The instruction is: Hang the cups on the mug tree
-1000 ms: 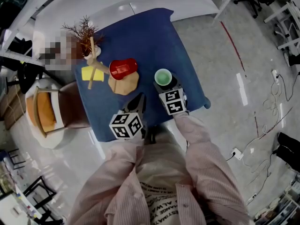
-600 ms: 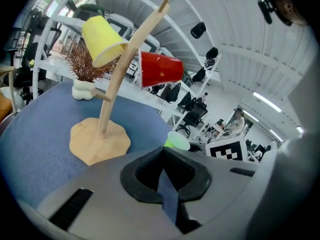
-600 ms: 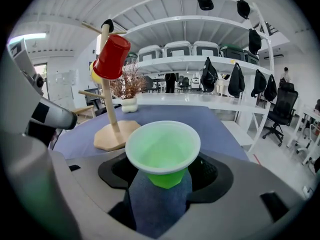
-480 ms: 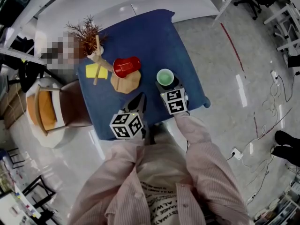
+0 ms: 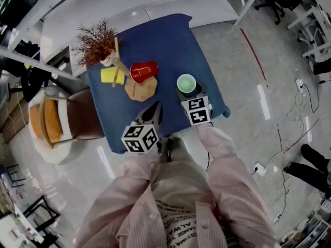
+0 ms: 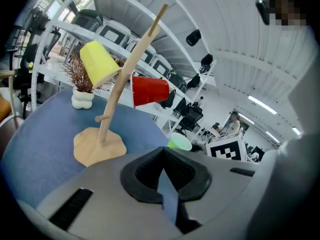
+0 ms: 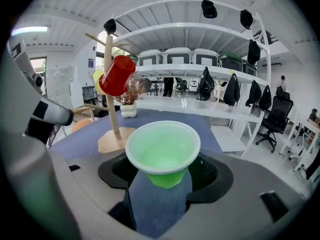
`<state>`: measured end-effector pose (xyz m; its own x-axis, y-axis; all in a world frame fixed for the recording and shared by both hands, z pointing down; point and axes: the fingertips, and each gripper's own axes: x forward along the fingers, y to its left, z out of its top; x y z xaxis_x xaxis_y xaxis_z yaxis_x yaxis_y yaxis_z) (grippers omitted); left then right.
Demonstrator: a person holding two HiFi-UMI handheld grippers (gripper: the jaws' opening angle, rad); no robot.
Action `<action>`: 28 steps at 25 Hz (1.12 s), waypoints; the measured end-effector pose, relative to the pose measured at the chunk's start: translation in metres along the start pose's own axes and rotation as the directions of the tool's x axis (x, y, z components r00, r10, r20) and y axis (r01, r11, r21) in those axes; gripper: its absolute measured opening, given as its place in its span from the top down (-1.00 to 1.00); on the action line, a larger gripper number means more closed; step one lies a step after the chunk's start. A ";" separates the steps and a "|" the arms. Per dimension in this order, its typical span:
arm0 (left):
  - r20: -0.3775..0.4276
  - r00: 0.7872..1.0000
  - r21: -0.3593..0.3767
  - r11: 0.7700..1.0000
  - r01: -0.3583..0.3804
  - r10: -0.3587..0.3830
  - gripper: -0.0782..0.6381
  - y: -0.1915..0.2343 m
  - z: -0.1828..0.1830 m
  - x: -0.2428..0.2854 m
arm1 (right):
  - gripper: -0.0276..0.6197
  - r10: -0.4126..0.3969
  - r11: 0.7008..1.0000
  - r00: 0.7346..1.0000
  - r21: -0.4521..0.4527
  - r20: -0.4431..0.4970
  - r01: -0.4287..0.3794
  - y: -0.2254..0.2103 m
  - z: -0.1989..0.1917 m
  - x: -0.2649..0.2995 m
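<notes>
right gripper (image 7: 164, 171) holds green cup (image 7: 162, 144) — near table (image 5: 170, 40) edge.

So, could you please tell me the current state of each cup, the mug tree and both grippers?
mug tree: upright on the blue table.
red cup: hung on the mug tree, lying sideways.
yellow cup: hung on the mug tree, tilted.
green cup: upright, mouth up, held in the right gripper, not yet hung.
left gripper: shut, empty.
right gripper: closed on the green cup.
</notes>
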<state>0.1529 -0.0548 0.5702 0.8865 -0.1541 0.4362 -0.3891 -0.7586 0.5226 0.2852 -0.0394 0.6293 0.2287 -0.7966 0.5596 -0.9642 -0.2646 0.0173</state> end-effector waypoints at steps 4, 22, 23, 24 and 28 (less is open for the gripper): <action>0.016 1.000 0.010 1.000 0.019 -0.019 0.79 0.000 0.011 -0.008 | 0.00 -0.036 0.999 0.999 -0.014 0.023 0.037 -0.006 0.018 -0.007; 0.030 0.986 0.107 0.981 0.159 -0.163 0.79 -0.011 0.050 -0.033 | 0.00 -0.176 0.978 0.979 -0.092 0.100 0.185 -0.011 0.081 -0.051; 0.031 0.984 0.124 0.978 0.169 -0.174 0.79 -0.013 0.052 -0.035 | 0.00 -0.177 0.977 0.978 -0.104 0.108 0.188 -0.011 0.086 -0.053; 0.033 0.983 0.141 0.974 0.177 -0.183 0.79 -0.014 0.056 -0.037 | 0.00 -0.178 0.974 0.977 -0.118 0.116 0.192 -0.011 0.093 -0.054; 0.060 0.980 0.160 0.971 0.178 -0.190 0.79 -0.015 0.075 -0.043 | 0.00 -0.176 0.965 0.974 -0.172 0.140 0.199 -0.011 0.121 -0.054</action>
<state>0.1397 -0.0844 0.4892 0.9577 -0.0453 0.2841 -0.1798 -0.8652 0.4682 0.2999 -0.0590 0.4988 0.4113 -0.8059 0.4259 -0.9078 -0.3203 0.2707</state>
